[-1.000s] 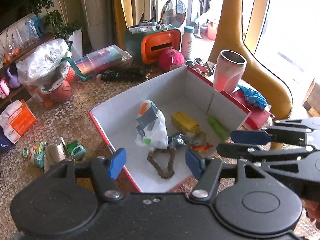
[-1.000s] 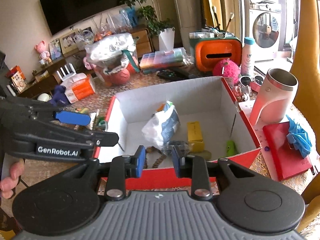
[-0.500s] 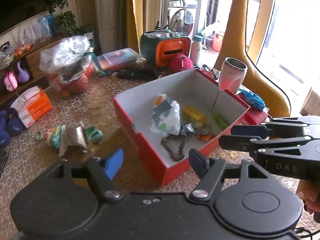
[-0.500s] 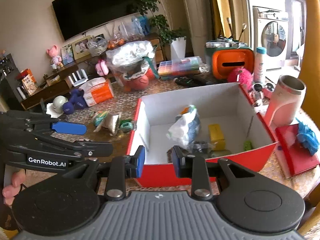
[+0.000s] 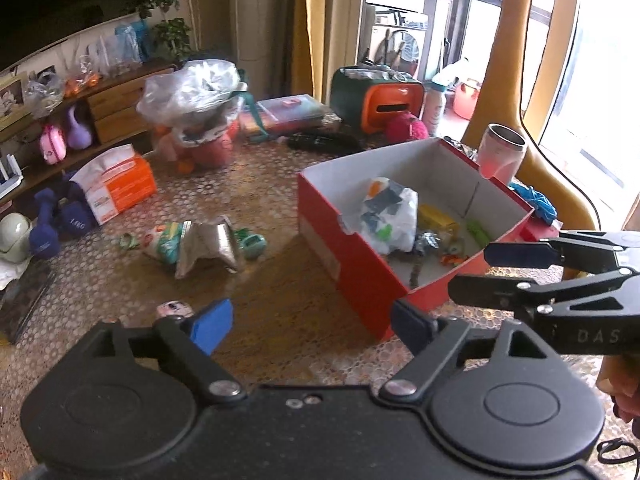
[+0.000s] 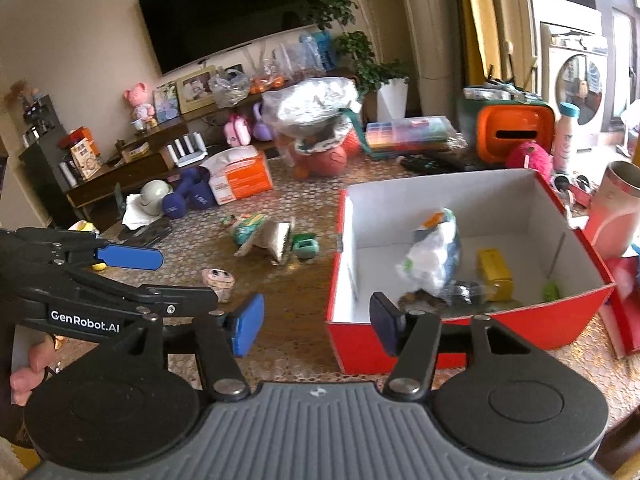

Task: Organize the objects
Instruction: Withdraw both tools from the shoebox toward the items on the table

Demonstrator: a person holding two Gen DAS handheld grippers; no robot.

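Two pairs of tongs hover above a cluttered tabletop [image 5: 256,184] covered in a patterned cloth. The left tongs [image 5: 310,326] stand spread wide with nothing between their blue pads, having just been opening. The right tongs [image 6: 316,330] are also parted, about halfway, empty, and have likewise just been opening; in the left wrist view they show at the right edge, beside the near corner of the box.

A red cardboard box [image 5: 352,264] with a white inside sits on the tabletop, to the right of both cameras' centres. Inside it lie a crumpled white plastic bag [image 6: 432,256], a yellow block [image 6: 494,274], a small green item [image 6: 551,290], a brown braided loop partly hidden by the front wall, and some small bits too blurred to name.

Left of the box, on the bare cloth, lie a torn silver-lined snack wrapper [image 5: 204,244], a small teal toy [image 5: 252,242] just beside it, and a small pink round item [image 6: 218,278] nearer the tongs. Farther back stand an orange tissue pack [image 6: 240,178], blue dumbbells [image 6: 188,196], a clear plastic bag heaped over a basket [image 5: 192,88], and an orange and green case [image 6: 514,130]. A steel-rimmed pink tumbler [image 5: 502,156] stands just behind the box's far right corner.
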